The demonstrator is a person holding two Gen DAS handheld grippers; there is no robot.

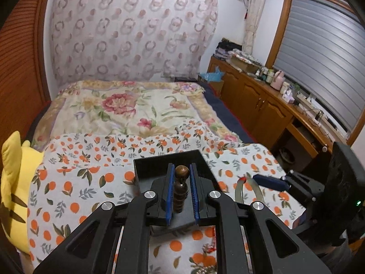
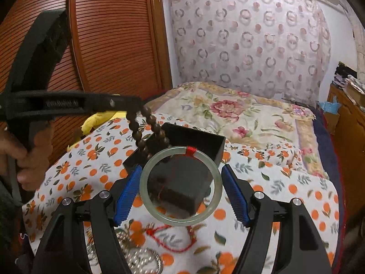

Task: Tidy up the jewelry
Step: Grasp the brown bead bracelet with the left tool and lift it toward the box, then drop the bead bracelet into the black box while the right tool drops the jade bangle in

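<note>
Can't really see inside the black box [image 2: 200, 142] from either camera, so no idea what's in it. Left wrist view shows the left claw [image 1: 181, 190] clamped on a brown bead bracelet [image 1: 181, 188]; only the right view shows its strand dangling over the box. The right claw [image 2: 181, 188], jaws wide apart, cradles a jade bangle [image 2: 146, 189] above the bed [image 2: 285, 182]. A silver chain [image 2: 143, 260] near the bed's near edge is cut off.
</note>
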